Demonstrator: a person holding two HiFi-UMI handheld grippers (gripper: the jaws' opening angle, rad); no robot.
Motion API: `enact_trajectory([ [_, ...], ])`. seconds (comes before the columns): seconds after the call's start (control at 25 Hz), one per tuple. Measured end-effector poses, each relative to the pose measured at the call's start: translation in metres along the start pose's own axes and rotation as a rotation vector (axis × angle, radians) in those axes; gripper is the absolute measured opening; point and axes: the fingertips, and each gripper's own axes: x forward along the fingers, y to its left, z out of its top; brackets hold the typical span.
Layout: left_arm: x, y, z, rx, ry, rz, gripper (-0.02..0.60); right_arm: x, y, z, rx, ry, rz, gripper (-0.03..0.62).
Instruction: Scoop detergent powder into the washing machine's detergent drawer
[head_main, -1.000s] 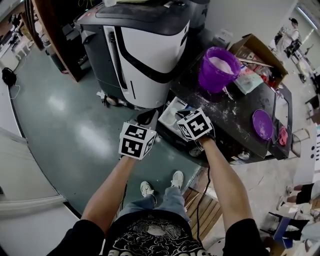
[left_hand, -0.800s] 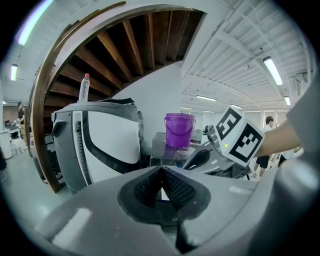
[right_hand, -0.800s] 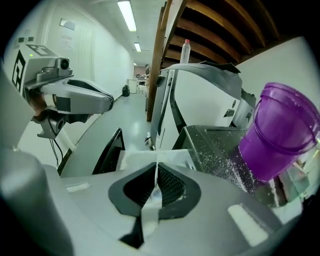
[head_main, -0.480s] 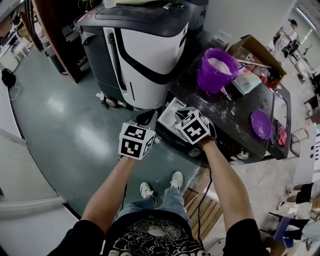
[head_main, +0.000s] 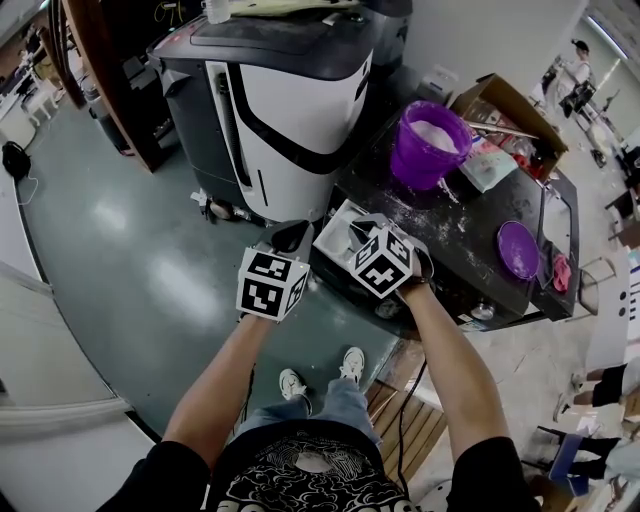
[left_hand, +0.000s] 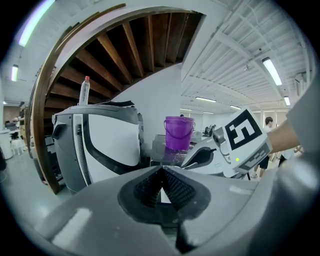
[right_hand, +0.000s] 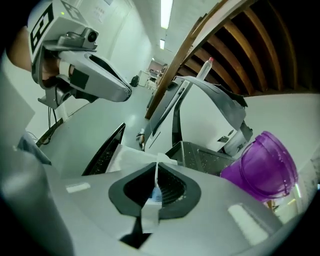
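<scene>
The washing machine's dark top (head_main: 470, 215), dusted with white powder, carries a purple bucket (head_main: 432, 140) of detergent powder. The white detergent drawer (head_main: 338, 228) stands pulled out at the machine's front left corner. My right gripper (head_main: 357, 238) hovers over the drawer, shut on the thin white handle of a scoop (right_hand: 149, 212); the scoop's bowl blends into the white drawer (right_hand: 131, 156) below. In the right gripper view the bucket (right_hand: 265, 165) lies to the right. My left gripper (head_main: 290, 243) sits just left of the drawer, jaws shut (left_hand: 161, 172) with nothing seen between them.
A large grey and white machine (head_main: 290, 90) stands right behind the drawer. On the washing machine's top lie a purple lid (head_main: 517, 248) and an open cardboard box (head_main: 510, 105). Green floor (head_main: 130, 250) spreads to the left. A person (head_main: 575, 70) stands far back right.
My right gripper has shifted left and toward me, from the washing machine's top to over the open drawer. The left gripper has stayed in place.
</scene>
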Motion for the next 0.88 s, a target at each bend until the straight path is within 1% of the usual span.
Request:
enact_trajectory([
  [0.12, -0.002, 0.001, 0.002, -0.001, -0.005, 0.004, 0.0, -0.001, -0.002, 0.003, -0.046, -0.005, -0.025, 0.034],
  [0.36, -0.007, 0.002, 0.003, -0.006, -0.009, 0.011, 0.0, -0.007, -0.002, 0.005, -0.173, -0.01, -0.094, 0.034],
  [0.72, -0.008, -0.001, 0.008, -0.016, -0.024, 0.007, 0.0, -0.017, -0.008, 0.007, -0.301, -0.043, -0.215, 0.034],
  [0.88, -0.009, -0.002, 0.009, -0.017, -0.027, 0.006, 0.0, -0.02, -0.008, 0.008, -0.344, -0.052, -0.247, 0.034],
])
